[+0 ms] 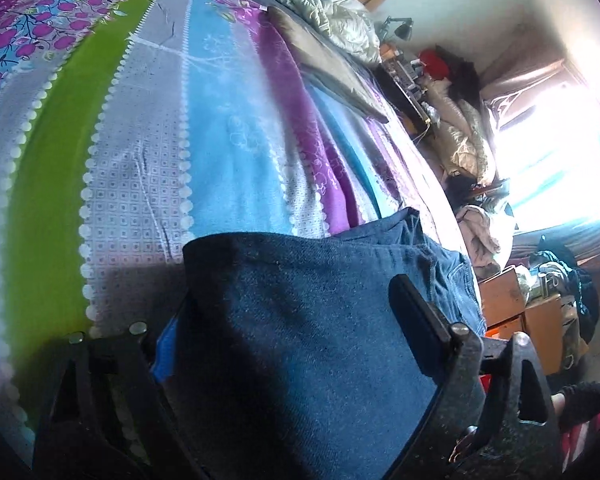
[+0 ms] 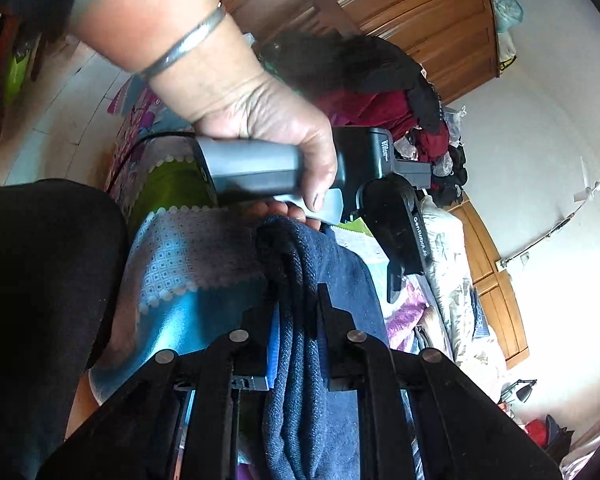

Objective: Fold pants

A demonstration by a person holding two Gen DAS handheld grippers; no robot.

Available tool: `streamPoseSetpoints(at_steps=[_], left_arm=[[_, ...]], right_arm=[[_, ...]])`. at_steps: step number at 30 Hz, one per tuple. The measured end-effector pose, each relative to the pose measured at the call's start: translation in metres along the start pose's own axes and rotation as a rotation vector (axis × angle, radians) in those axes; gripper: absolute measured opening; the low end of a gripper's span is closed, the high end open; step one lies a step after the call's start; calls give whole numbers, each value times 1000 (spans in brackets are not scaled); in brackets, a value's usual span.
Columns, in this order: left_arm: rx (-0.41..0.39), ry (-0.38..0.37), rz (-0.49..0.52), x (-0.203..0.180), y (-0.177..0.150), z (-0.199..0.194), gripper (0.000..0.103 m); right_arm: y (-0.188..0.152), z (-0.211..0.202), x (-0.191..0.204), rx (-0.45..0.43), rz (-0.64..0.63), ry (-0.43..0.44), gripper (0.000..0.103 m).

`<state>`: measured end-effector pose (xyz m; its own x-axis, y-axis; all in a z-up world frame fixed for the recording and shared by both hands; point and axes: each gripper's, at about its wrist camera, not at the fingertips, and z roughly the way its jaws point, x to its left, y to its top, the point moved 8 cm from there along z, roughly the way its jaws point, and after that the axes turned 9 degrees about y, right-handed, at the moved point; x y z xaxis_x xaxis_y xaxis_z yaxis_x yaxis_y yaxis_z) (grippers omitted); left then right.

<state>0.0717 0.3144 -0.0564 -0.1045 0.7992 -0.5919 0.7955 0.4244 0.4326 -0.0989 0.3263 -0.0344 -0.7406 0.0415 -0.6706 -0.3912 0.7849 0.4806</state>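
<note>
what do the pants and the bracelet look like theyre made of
Pants: dark blue denim, it seems, matte; a diagonal woven grain shows where the right tongs pinch them. Bracelet: probably metal, silvery and polished; it catches a bright glint.

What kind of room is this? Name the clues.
Most likely a lived-in bedroom: a bed under a patterned bedsheet, rumpled quilts at its far end, and a wooden wardrobe behind heaped clothes.

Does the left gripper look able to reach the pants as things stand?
Likely yes: the left gripper is already at the pants, its fingers wide apart with denim lying between them, nothing in the way.
</note>
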Motion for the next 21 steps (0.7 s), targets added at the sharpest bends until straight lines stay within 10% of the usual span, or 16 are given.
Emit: streamPoseSetpoints(at_steps=[3,11,21], left_arm=[[-27,43,-36,4,11,-4,29],[-106,18,57,-106,34,-35,20],[28,-191,344,-395,14,74,21]], right_arm=[[-2,-7,-20,-17,93,18,16],[-48,-82,-108,-71,467,19,16],[-269,-240,-198,-91,1202,-185,16]])
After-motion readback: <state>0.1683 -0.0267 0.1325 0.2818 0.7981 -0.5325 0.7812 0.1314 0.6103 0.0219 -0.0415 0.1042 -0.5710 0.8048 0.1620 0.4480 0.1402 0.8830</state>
